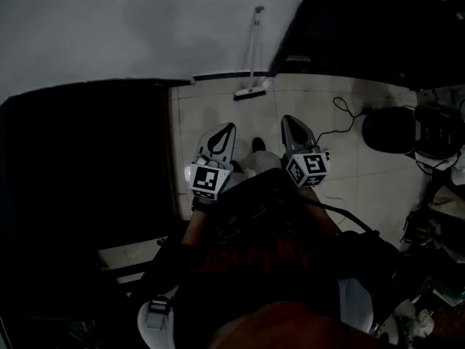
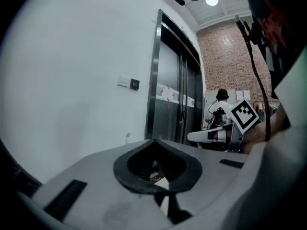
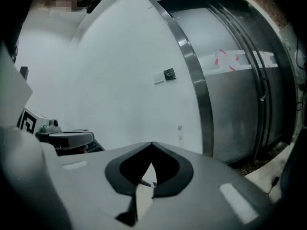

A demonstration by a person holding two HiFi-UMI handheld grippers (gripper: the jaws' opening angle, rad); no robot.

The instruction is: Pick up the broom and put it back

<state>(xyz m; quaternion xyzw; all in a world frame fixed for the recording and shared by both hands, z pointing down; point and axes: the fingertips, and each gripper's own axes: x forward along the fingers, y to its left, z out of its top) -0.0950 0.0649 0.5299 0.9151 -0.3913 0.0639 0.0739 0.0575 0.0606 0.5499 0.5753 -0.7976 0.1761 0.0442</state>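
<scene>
Remote check, both hand-held units in frame.

1. White wall (image 1: 145, 27): fills the area ahead of both grippers. Lift door (image 2: 170, 104), steel frame, stands ahead and to the R of the R gripper. Brick wall (image 2: 230, 56) lies further R beyond it.
2. Tiled floor (image 1: 218, 111): pale, runs below and ahead of both units. A dark mass takes up the whole side L of the L gripper; I can't ID it.
3. Black rounded item (image 1: 386, 129): on the floor well to the R of the R gripper. A black cable (image 1: 341, 111) loops between it and that gripper.
4. Broom (image 1: 251, 91): on the floor-wall line, straight ahead, approx. between the two gripper lines and well apart from both. Handle leans up against the white wall, head down on the tiles. Neither unit touches it.
5. L gripper (image 1: 227, 127): held nearly level, pointing at the wall. Jaws together, tips meeting, nothing between them (image 2: 153, 141).
6. R gripper (image 1: 288, 119): alongside the L, near but apart, same heading. Jaws fully closed, tips touching, empty (image 3: 152, 143).
7. Wall panel (image 3: 169, 74): small, dark, on the white wall above and ahead of the jaws, just L of the lift frame.
</scene>
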